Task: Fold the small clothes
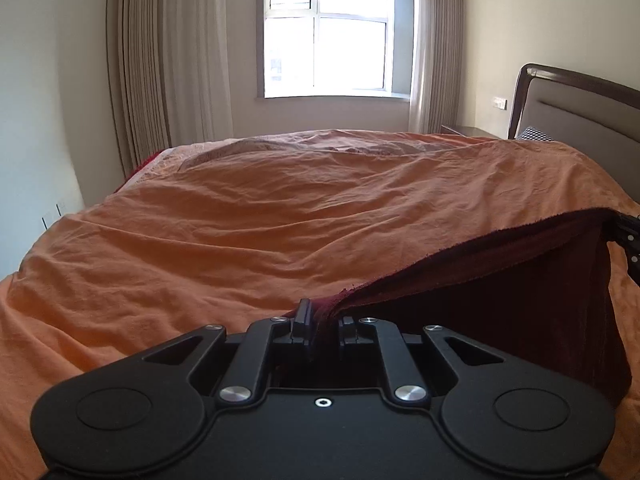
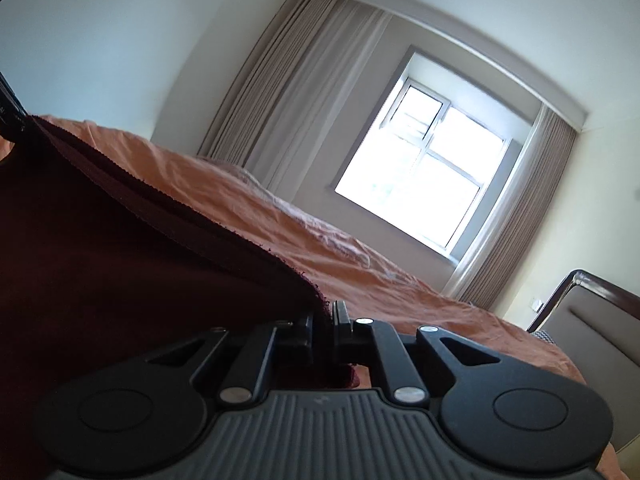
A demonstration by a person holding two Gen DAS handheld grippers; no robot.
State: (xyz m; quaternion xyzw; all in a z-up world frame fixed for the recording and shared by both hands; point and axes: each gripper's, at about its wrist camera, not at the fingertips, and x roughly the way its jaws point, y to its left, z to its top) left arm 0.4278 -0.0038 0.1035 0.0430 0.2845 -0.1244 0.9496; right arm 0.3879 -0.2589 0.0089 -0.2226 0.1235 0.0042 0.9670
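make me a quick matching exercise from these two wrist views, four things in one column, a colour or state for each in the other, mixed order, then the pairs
1. left gripper
2. bedspread
3. headboard
4. cloth

a. dark red, stretched between both grippers
b. grey padding in a dark wooden frame
c. orange and wrinkled
d. shut on a cloth corner

Pairs: 1-d, 2-c, 3-b, 4-a. The right gripper pinches the other corner.

Two matte black plastic two-finger tools are showing: the left gripper is wearing silver round rivets, a small hex screw and round side discs; the right gripper is showing a ribbed grey top plate.
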